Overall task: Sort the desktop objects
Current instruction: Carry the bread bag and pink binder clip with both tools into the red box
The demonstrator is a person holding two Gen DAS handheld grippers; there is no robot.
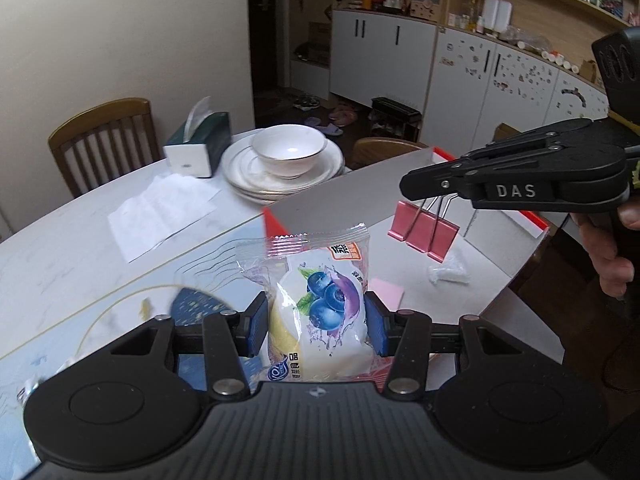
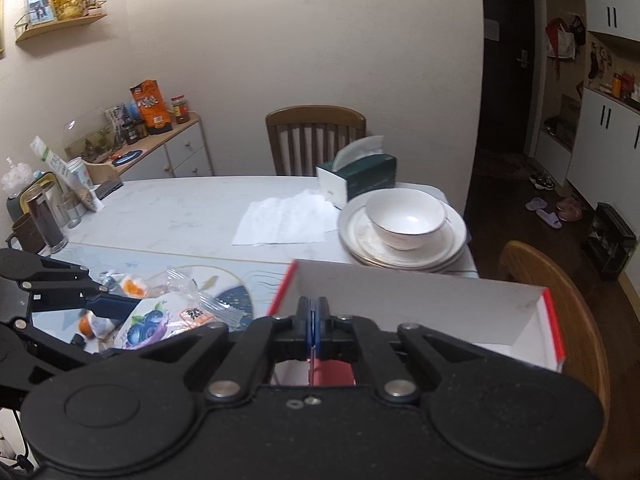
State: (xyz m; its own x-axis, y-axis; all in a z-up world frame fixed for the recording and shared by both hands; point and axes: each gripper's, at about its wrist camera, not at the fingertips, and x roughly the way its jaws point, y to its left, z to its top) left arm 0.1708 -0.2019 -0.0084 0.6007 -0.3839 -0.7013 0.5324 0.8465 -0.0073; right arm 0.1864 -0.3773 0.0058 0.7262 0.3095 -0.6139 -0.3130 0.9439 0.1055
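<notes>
My left gripper (image 1: 316, 326) is shut on a blueberry snack packet (image 1: 320, 304) and holds it above the blue placemat (image 1: 120, 312), near the box's left edge. The packet also shows in the right wrist view (image 2: 160, 322). My right gripper (image 1: 420, 190) is shut on the wire handles of pink binder clips (image 1: 424, 232), which hang over the red-edged white box (image 1: 500, 240). In the right wrist view the pads (image 2: 316, 320) are pressed together with the pink clips (image 2: 332, 372) below them, over the box (image 2: 440, 304).
A pink sticky note pad (image 1: 386, 294) and a small clear wrapper (image 1: 448, 272) lie in the box. Stacked plates with a bowl (image 1: 286, 156), a tissue box (image 1: 198, 144) and a paper napkin (image 1: 160, 208) sit behind. More snack packets (image 2: 132, 284) lie on the placemat. Chairs surround the table.
</notes>
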